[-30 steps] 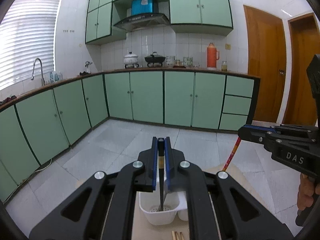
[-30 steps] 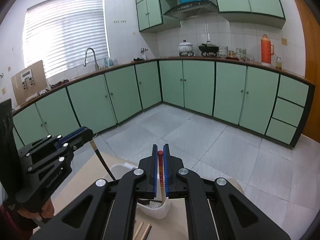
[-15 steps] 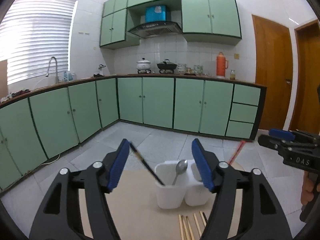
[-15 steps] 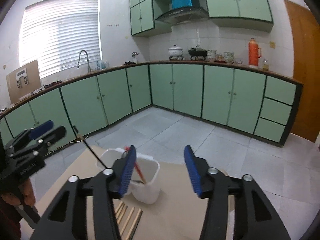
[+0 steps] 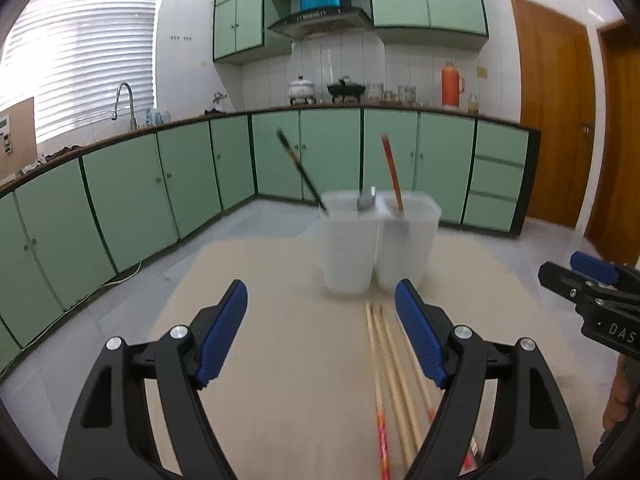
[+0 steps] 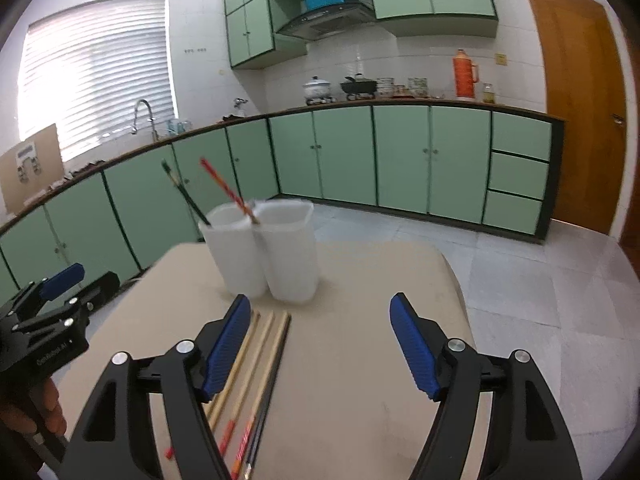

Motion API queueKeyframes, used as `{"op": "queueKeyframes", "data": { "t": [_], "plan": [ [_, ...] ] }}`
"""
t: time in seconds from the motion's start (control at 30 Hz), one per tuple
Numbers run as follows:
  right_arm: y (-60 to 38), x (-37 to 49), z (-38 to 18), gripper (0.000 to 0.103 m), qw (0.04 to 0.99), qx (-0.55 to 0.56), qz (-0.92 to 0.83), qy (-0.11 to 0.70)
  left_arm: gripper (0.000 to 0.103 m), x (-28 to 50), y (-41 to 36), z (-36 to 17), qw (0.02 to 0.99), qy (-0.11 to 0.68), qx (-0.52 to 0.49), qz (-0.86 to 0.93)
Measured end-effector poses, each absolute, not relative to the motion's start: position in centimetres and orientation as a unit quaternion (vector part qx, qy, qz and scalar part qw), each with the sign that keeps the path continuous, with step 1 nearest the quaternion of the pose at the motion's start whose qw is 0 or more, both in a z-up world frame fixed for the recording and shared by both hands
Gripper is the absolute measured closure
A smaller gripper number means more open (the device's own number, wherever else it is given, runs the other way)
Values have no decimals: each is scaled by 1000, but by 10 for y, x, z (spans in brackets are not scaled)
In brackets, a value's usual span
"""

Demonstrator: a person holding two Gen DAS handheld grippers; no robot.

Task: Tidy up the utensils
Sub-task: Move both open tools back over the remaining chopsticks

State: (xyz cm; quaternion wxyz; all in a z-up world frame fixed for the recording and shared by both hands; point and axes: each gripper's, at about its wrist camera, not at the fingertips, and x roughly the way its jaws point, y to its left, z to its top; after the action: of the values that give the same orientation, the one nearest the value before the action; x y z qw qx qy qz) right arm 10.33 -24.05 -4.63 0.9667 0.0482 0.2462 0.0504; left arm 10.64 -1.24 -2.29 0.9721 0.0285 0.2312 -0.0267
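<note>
One chopstick has just been dropped into each white holder [image 5: 376,240]; both grippers, left [image 5: 320,332] and right [image 6: 320,340], are opening empty above the loose chopsticks [image 5: 390,360].

Black claw [image 5: 321,334], blue pads [image 5: 224,332], silver screws

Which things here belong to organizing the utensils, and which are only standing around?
For the job:
- white holder
- black chopstick, red chopstick, spoon inside
- loose chopsticks on table

Just there:
- orange thermos
- pots
- faucet
</note>
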Motion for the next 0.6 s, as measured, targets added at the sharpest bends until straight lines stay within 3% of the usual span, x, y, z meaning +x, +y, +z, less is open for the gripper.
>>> {"op": "queueKeyframes", "data": {
  "t": [0.33, 0.6],
  "plan": [
    [-221, 55, -97, 33, 955, 33, 37, 292, 29, 67, -6, -75, 952, 302, 23, -29],
    [-208, 37, -120, 46, 945, 19, 47, 324, 29, 48, -12, -99, 941, 336, 13, -29]
  ]
}}
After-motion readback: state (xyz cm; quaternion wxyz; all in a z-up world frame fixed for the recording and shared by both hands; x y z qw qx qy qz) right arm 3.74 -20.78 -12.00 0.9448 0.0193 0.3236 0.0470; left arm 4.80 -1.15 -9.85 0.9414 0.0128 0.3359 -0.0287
